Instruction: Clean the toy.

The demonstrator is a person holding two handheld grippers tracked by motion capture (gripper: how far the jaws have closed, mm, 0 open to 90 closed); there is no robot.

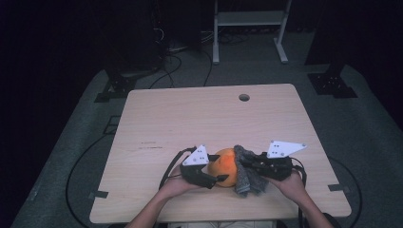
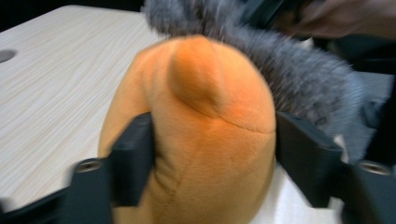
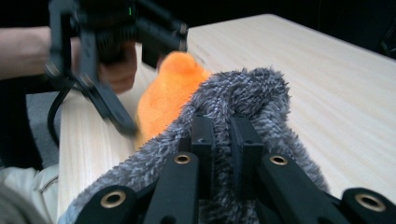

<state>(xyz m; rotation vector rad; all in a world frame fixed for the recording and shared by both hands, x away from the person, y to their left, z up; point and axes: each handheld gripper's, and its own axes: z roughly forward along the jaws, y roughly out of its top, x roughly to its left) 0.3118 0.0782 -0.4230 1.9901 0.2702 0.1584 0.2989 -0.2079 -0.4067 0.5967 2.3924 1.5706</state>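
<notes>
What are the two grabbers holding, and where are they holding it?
The left gripper has the orange plush toy between its jaws, one on each side of its body. The right gripper is shut on a fold of the grey fuzzy cloth.

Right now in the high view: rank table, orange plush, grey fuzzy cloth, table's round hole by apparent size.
1. table
2. orange plush and grey fuzzy cloth: look alike, they overlap, so no ranking
3. round hole

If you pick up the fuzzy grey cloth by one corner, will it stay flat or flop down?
Probably flop: the grey cloth already droops in folds from the right gripper, whose jaws pinch it. It looks fluffy, so likely light and not slippery. Against the orange plush toy it bends.
</notes>
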